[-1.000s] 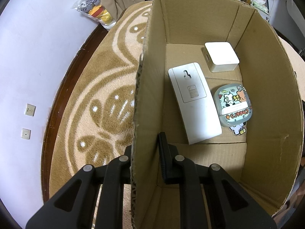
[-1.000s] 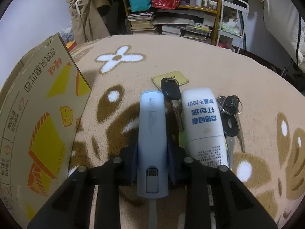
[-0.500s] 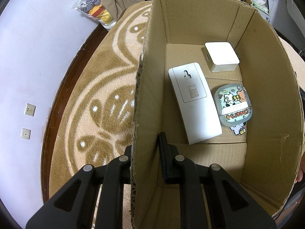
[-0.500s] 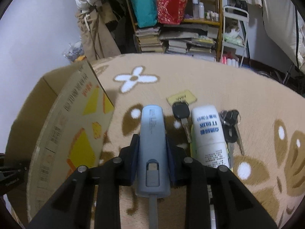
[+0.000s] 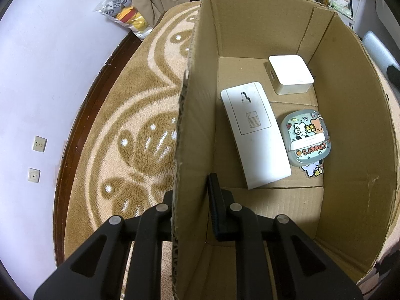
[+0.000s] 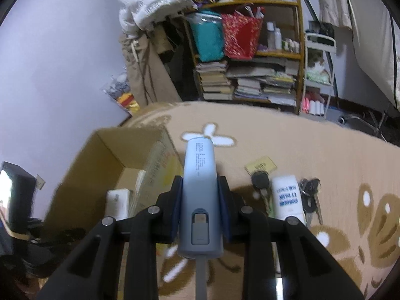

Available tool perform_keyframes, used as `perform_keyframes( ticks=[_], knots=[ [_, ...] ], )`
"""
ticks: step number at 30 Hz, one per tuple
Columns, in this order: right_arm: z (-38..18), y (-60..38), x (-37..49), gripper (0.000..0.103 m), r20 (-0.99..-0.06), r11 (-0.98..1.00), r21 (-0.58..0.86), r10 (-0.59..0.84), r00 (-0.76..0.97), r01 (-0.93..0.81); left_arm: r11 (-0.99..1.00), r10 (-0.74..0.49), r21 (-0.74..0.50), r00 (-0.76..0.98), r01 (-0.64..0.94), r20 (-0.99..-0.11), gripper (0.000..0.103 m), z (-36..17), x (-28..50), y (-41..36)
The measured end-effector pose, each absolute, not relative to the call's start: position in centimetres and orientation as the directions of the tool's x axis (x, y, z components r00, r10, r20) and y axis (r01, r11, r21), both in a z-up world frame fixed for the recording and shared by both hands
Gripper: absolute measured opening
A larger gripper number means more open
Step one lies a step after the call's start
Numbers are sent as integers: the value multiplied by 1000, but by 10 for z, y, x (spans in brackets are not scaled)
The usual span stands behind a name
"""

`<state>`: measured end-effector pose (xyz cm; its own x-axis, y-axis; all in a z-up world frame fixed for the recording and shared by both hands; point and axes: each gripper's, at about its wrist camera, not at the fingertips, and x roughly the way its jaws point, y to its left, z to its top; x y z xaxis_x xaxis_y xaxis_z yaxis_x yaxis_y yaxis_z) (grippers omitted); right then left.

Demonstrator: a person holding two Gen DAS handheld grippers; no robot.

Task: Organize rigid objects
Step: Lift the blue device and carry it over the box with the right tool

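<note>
My left gripper is shut on the left wall of the cardboard box, one finger inside and one outside. Inside the box lie a long white device, a white square box and a cartoon-printed case. My right gripper is shut on a blue-grey power bank, held in the air above the rug. The cardboard box shows below and left of it. On the rug at the right lie a white tube, a black car key and a bunch of keys.
A brown and cream patterned rug covers the floor. A yellow card lies beyond the car key. A shelf of books and bags stands at the back. A bag of plush toys leans by the wall.
My right gripper has risen and tilted up with the power bank, away from the tube and keys; the box's open top has come into its view. The left gripper has held still.
</note>
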<state>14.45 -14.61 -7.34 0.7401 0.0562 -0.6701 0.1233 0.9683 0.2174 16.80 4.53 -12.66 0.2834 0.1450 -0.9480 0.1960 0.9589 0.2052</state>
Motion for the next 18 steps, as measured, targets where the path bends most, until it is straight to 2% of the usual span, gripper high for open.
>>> perform_keyframes(
  ticks=[9, 18],
  knots=[
    [-48, -117, 152, 29, -614, 969, 242, 116, 781, 47, 959, 144, 204, 284, 196, -948, 15, -126, 168, 45],
    [-53, -92, 157, 29, -612, 969, 249, 161, 774, -5, 959, 143, 203, 284, 196, -948, 15, -125, 168, 45]
  ],
)
